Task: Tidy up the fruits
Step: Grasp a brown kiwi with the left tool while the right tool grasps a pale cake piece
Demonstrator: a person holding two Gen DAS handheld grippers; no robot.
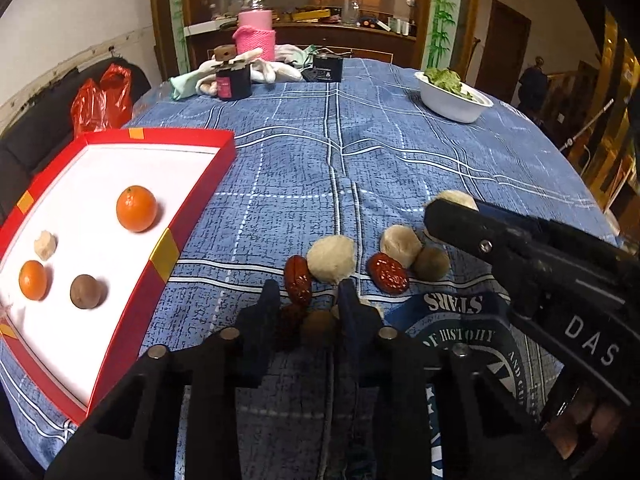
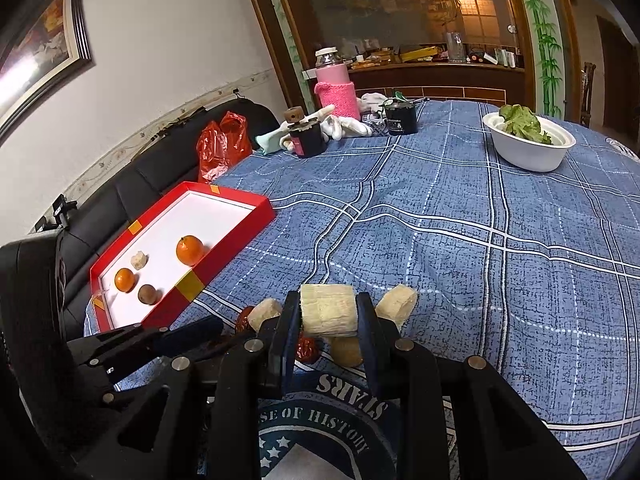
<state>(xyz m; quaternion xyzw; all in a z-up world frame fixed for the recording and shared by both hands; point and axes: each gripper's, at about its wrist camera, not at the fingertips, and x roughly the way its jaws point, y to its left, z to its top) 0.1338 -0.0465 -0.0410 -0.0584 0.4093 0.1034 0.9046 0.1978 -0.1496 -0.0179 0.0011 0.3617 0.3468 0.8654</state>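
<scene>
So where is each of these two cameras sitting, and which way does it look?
Left wrist: on the left gripper, looking down its fingers at small fruits; the right gripper shows too.
Right wrist: on the right gripper, shut on a banana piece; the left gripper shows low left.
Shared: red tray, white bowl.

Far past the claw: a white bowl of greens [image 2: 528, 142] off right, a pink flask [image 2: 335, 84], two black jars, and a red plastic bag [image 2: 218, 146] left of the desk.
</scene>
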